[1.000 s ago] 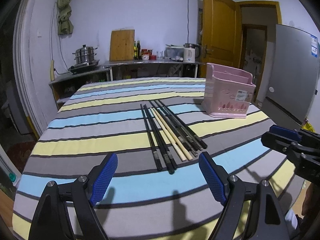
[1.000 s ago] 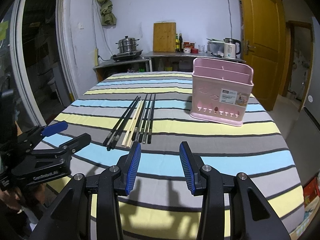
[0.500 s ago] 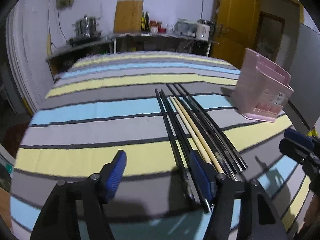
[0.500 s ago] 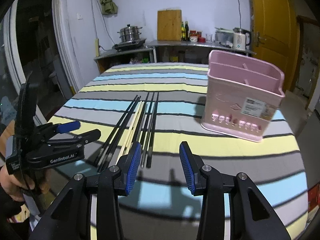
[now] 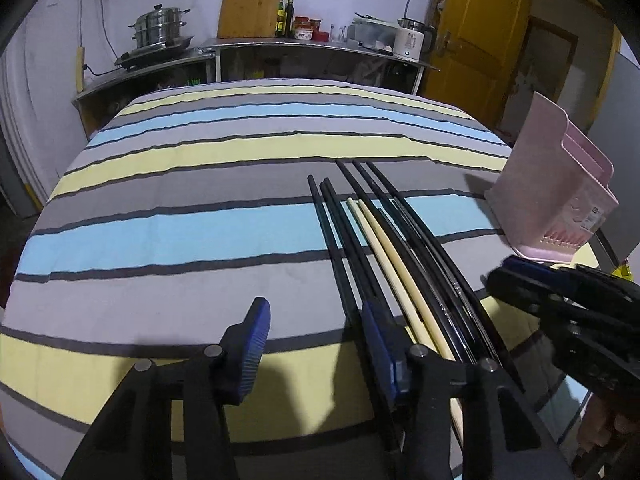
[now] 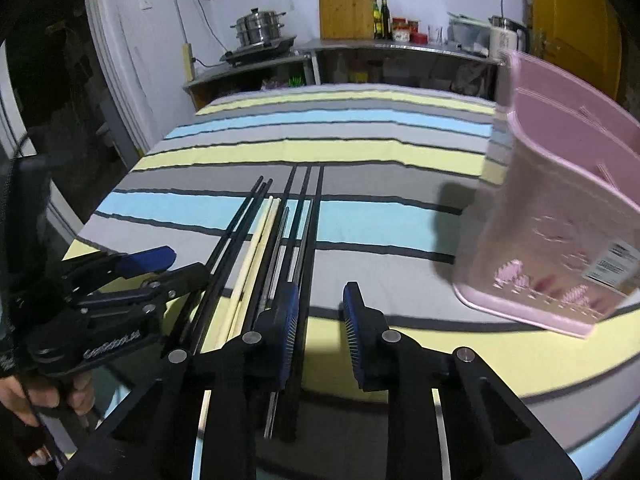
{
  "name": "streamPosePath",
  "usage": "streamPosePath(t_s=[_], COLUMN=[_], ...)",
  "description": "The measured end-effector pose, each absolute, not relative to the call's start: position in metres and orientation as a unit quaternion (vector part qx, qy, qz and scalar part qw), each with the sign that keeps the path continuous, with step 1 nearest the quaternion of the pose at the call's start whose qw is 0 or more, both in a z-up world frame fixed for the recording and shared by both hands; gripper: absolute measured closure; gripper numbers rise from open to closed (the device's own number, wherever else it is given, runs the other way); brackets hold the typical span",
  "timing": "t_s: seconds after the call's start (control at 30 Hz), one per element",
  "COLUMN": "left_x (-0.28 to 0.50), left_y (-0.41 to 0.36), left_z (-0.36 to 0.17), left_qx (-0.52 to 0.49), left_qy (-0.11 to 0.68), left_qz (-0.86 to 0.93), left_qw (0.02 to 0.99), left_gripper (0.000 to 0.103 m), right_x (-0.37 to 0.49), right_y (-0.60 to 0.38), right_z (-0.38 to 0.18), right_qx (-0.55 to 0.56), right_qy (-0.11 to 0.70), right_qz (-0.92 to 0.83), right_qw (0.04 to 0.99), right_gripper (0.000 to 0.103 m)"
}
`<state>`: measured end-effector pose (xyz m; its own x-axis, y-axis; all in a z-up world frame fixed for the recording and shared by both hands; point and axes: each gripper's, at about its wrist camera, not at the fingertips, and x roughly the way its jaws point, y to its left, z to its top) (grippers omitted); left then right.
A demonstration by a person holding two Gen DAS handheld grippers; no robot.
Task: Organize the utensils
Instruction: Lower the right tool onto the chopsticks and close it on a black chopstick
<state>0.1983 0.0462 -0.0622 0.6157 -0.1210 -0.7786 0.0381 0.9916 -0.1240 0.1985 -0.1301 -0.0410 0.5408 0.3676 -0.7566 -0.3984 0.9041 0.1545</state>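
Several black chopsticks [image 5: 362, 240] and a cream pair [image 5: 394, 256] lie side by side on the striped tablecloth [image 5: 180, 232]. They also show in the right wrist view [image 6: 298, 224]. A pink utensil holder [image 5: 556, 200] stands upright to their right, seen too in the right wrist view [image 6: 560, 220]. My left gripper [image 5: 316, 344] is open, low over the near ends, its right finger above the leftmost black chopsticks. My right gripper [image 6: 320, 320] is open, its left finger above the rightmost black chopsticks. Neither holds anything.
A counter [image 5: 304, 46] behind the table carries a steel pot [image 5: 160, 24], a wooden cutting board [image 5: 250, 0], bottles and a kettle [image 5: 408, 38]. A yellow door [image 5: 476, 40] is at the back right. The table's near edge lies under both grippers.
Both grippers have moved forward and down toward the near ends of the chopsticks. The holder now looms closer in the right wrist view. Both stay open.
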Motion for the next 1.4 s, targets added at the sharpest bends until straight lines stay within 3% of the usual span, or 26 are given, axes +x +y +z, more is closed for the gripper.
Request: streamPosePath(t_s=[1.03,1.23,1.4], left_x=[0.232,0.246,0.26], left_y=[0.053,0.049,0.05], left_z=[-0.06,-0.061,-0.06], left_qx=[-0.036,-0.013,-0.011], left_qy=[0.454,0.455,0.461], left_qz=[-0.026,-0.013,-0.013], left_qw=[0.89,0.89,0.887], left_gripper=[0.055,0.066,0.084], right_x=[0.25,0.264,0.277], right_y=[-0.101,-0.091,-0.085], right_z=[-0.057,-0.059,-0.06], right_qx=[-0.039,-0.05,-0.053], right_qy=[0.462,0.466,0.474], right_qz=[0.201,0.196,0.196], right_qw=[0.863,0.862,0.857], right_gripper=[0.083,0.087,0.088])
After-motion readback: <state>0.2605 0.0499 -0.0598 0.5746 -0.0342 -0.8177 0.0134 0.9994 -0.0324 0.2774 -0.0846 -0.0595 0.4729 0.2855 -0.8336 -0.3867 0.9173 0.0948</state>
